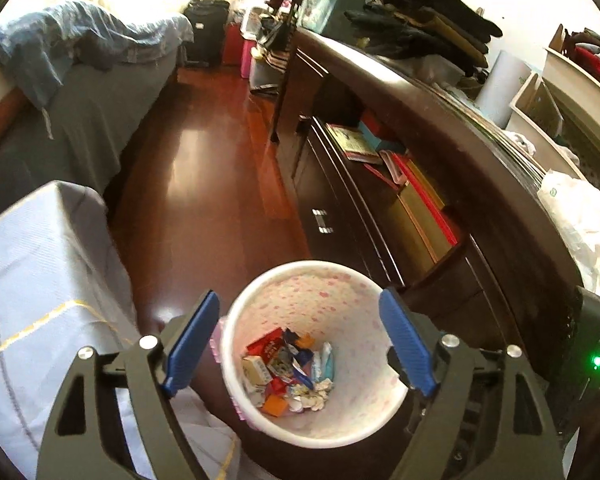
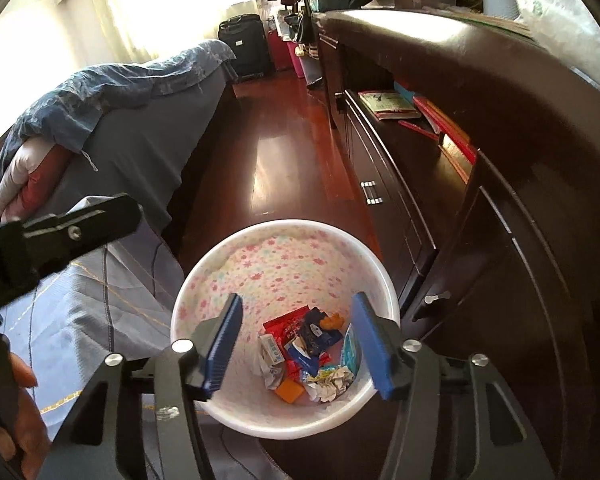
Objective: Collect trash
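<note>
left gripper (image 1: 300, 344) jaws apart, empty | right gripper (image 2: 297, 346) jaws apart, empty | both over bin (image 1: 259, 420) of wrappers (image 2: 306, 354) | hand (image 2: 15, 420) only in right view

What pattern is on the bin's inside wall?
Small pink flowers on the white round plastic waste bin; clearest in the right wrist view.
</note>
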The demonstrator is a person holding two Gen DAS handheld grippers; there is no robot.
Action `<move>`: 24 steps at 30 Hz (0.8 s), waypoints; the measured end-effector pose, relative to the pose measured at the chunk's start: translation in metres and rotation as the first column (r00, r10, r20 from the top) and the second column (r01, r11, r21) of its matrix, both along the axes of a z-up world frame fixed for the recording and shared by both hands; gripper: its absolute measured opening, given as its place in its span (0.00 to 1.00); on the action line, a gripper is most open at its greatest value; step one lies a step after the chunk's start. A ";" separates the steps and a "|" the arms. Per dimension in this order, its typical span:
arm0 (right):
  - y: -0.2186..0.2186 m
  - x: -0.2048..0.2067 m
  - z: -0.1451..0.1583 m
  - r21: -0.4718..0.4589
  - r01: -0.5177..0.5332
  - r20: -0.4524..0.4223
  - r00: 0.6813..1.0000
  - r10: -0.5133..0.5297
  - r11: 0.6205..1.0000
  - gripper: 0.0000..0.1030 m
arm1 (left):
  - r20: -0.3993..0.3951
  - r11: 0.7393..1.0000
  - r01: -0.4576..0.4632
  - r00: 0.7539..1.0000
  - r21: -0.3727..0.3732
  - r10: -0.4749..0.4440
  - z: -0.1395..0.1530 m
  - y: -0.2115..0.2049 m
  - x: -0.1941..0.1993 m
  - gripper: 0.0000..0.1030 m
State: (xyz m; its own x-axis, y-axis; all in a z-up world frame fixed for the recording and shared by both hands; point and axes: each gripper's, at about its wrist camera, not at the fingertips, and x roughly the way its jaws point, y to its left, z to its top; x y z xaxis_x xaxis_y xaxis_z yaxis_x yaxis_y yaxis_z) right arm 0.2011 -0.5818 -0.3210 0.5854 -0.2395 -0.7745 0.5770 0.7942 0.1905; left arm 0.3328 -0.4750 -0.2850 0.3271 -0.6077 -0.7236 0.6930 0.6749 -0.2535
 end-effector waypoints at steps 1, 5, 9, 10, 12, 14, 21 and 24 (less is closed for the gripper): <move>0.001 -0.001 0.002 0.000 0.001 -0.001 1.000 -0.001 1.000 0.62 | 0.006 1.000 -0.008 1.000 -0.004 0.008 0.004 0.004 -0.001 0.83; 0.015 -0.010 0.015 -0.011 0.000 0.002 1.000 0.000 1.000 0.72 | 0.043 0.999 -0.050 0.998 -0.018 0.051 0.027 0.030 -0.008 0.89; 0.041 -0.021 0.037 -0.056 -0.007 0.021 1.000 0.008 0.998 0.89 | 0.110 0.993 -0.120 0.987 -0.018 0.121 0.053 0.070 -0.021 0.92; 0.048 -0.022 0.041 -0.063 -0.013 0.028 1.000 0.015 0.998 0.93 | 0.122 0.989 -0.144 0.982 -0.026 0.146 0.061 0.084 -0.026 0.94; 0.065 -0.026 0.053 -0.076 -0.031 0.034 0.999 0.033 0.997 0.97 | 0.139 0.983 -0.179 0.973 -0.041 0.183 0.073 0.106 -0.033 0.97; 0.085 -0.029 0.064 -0.078 -0.060 0.042 0.997 0.063 0.995 0.97 | 0.161 0.973 -0.224 0.960 -0.047 0.229 0.087 0.133 -0.044 0.97; 0.165 -0.039 0.101 -0.173 -0.183 0.052 0.980 0.195 0.968 0.97 | 0.210 0.916 -0.394 0.892 -0.069 0.400 0.127 0.224 -0.079 0.97; 0.201 -0.047 0.118 -0.196 -0.250 0.081 0.959 0.270 0.948 0.97 | 0.230 0.877 -0.472 0.847 -0.086 0.479 0.141 0.270 -0.096 0.97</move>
State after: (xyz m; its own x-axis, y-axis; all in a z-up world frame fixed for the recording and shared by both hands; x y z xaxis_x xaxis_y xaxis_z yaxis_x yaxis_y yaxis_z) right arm 0.1543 -0.3803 -0.2034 0.7221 -0.1991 -0.6626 0.3300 0.9408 0.0769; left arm 0.2364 -0.2054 -0.1435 0.7400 -0.3507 -0.5740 0.3301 0.9328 -0.1444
